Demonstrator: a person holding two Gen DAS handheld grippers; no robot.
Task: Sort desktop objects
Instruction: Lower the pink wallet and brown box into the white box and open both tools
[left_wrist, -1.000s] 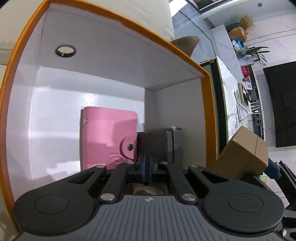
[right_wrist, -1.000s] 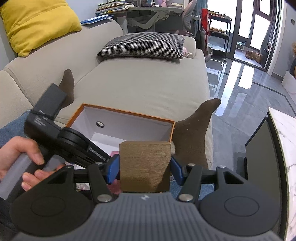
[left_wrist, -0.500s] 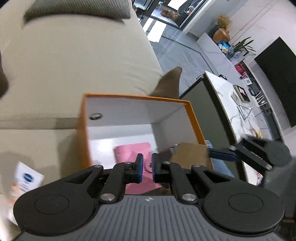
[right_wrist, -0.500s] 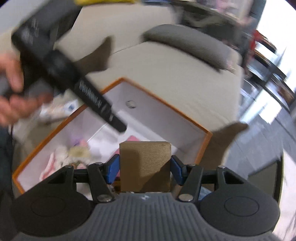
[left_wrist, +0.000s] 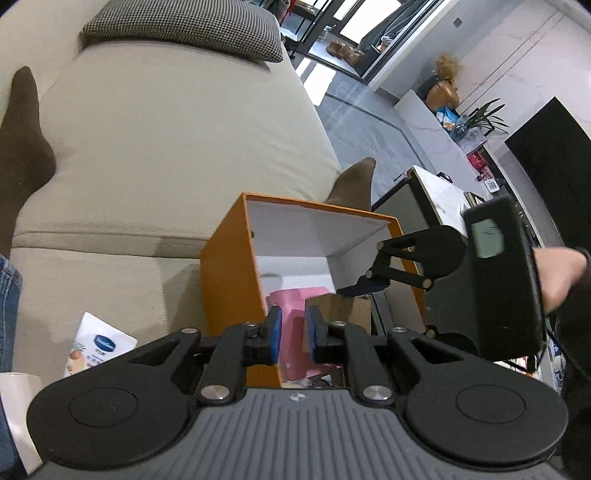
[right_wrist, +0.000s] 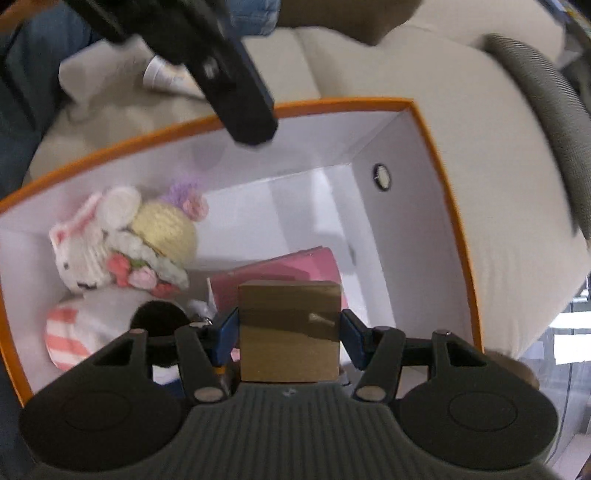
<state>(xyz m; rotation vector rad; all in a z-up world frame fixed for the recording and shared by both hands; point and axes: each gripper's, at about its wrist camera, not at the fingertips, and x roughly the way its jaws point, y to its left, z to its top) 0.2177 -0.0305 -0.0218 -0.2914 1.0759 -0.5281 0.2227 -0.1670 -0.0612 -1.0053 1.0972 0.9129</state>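
Observation:
An orange box with white inner walls stands on the sofa. Inside lie a pink wallet and a crocheted bunny with a yellow hat. My right gripper is shut on a brown cube and points down into the box, just above the wallet. From the left wrist view, the cube sits below the box's rim. My left gripper hovers above the near rim. Its jaws are opening, with a narrow gap and nothing between the pads.
The box rests on a beige sofa seat between two brown-socked feet. A white packet lies to its left. A houndstooth cushion sits at the back. A marble-topped table stands to the right.
My left gripper has pulled up and back out of the box and its pads have parted slightly. My right gripper has rolled over and sunk into the box with the brown cube.

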